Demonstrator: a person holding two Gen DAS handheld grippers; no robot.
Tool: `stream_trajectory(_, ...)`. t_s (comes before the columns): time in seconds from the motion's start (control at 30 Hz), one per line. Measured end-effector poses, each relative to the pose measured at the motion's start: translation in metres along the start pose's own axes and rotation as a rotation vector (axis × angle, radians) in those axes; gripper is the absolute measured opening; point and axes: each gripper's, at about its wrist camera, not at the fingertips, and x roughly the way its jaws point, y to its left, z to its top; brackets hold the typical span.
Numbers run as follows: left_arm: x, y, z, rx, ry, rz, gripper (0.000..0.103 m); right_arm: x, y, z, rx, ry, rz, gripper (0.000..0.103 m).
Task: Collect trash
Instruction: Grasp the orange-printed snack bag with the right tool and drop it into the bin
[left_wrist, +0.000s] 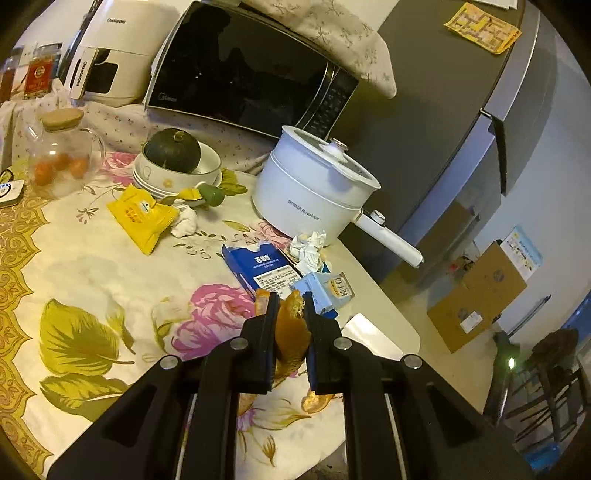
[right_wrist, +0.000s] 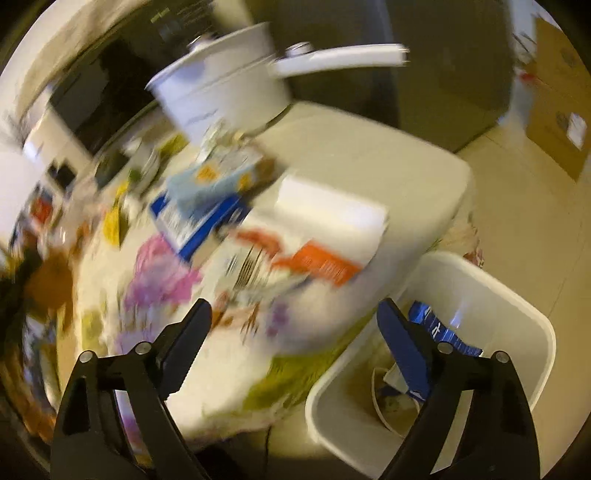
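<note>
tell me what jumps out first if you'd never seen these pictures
The left gripper is shut on an orange peel, held up over the floral tablecloth. Behind it a white pot stands by a blue box and crumpled tissue. The right gripper hangs wide open, with a white bin just past the table's edge holding some trash.
</note>
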Motion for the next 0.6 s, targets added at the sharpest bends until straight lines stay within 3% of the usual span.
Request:
stream_trajectory(0.13,0.001,0.001,-0.002,-0.004,0.011,-0.006,0.012,0.006,0.018,0.017,-0.248,-0.038,-0.124,0.078)
stream_trajectory(0.2,0.002,0.002,-0.003,-0.008,0.015,-0.014,0.012,0.014,0.027,0.015,-0.373,-0.013,-0.162,0.073)
stream_trajectory(0.3,0.005,0.002,-0.003,-0.010,0.023,-0.020,0.013,0.029,0.035,0.014,-0.471,0.055,-0.157,0.061)
stream_trajectory(0.53,0.013,0.002,-0.005,-0.013,0.044,-0.019,0.013,0.049,0.054,0.013,-0.610,0.100,-0.149,0.060)
stream_trajectory(0.6,0.015,0.004,-0.006,-0.020,0.051,-0.019,0.013,0.059,0.053,0.017,-0.608,0.125,-0.153,0.054)
